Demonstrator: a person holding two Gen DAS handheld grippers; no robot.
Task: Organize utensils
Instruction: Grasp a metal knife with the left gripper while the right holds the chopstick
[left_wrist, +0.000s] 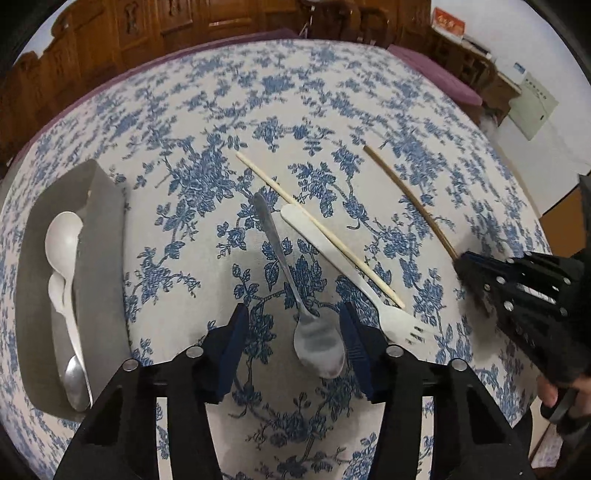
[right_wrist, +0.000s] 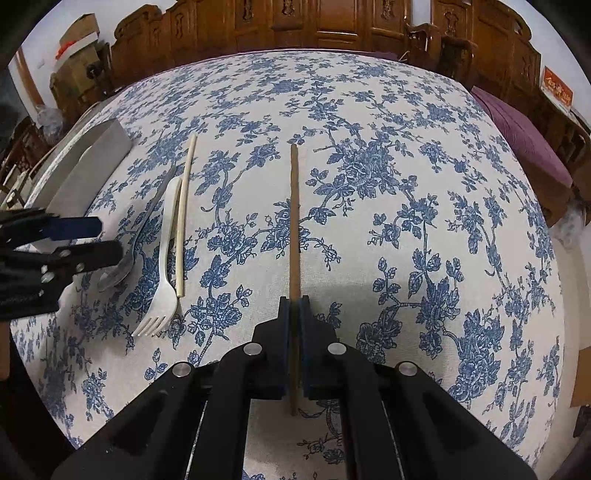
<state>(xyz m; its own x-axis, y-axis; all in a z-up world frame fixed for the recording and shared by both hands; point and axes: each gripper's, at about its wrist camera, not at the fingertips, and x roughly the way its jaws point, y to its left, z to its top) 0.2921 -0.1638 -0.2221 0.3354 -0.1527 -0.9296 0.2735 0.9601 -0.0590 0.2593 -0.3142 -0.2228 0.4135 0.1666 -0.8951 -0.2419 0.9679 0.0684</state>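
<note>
A metal spoon (left_wrist: 291, 280) lies in the lower middle of the left wrist view, bowl toward the bottom, handle running to the upper left. Just right of it lies a white plastic fork (left_wrist: 343, 273), tines at the lower right, and touching the fork's right side a pale chopstick (left_wrist: 317, 229) on the same diagonal. A dark brown chopstick (right_wrist: 294, 236) runs straight up the middle of the right wrist view, well apart from the others. At the left edge of the left wrist view, a grey tray (left_wrist: 103, 258) holds a white spoon (left_wrist: 62, 236) and more cutlery.
</note>
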